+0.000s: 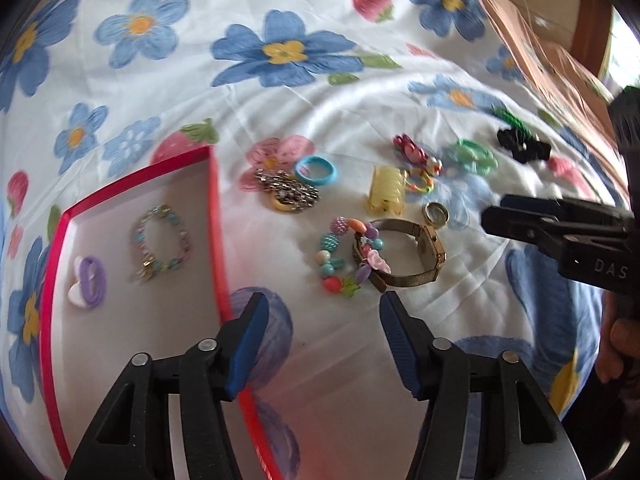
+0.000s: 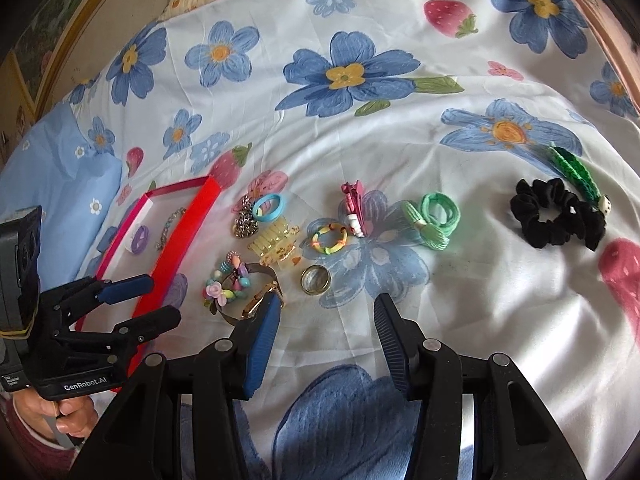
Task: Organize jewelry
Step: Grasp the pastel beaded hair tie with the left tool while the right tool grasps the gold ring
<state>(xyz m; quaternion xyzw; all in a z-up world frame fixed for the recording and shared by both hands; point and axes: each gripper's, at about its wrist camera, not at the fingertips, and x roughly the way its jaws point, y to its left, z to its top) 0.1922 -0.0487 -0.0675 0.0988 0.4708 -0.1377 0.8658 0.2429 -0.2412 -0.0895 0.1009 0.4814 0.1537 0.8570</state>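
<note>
The gold watch point(image 1: 404, 256) lies at frame centre on the bed point(image 1: 360, 92), tangled with the beaded bracelet point(image 1: 340, 258). Judged light; band springy, beads slippery: grip the band's free arc. The red tray point(image 1: 218, 216) at left holds a bracelet and a hair tie. Left gripper point(image 1: 325, 340) jaws apart, empty; right gripper point(image 2: 325, 344) jaws apart, empty.

The right tongs point(image 2: 324, 312) stand parted and empty over the floral bedsheet point(image 2: 460, 300). Just ahead lies a gold ring point(image 2: 315, 279); touching their left finger is a gold watch point(image 2: 256, 300) tangled with a bead bracelet point(image 2: 226, 280). Farther left, the left tongs point(image 2: 160, 300) hover at the red tray point(image 2: 176, 248).
</note>
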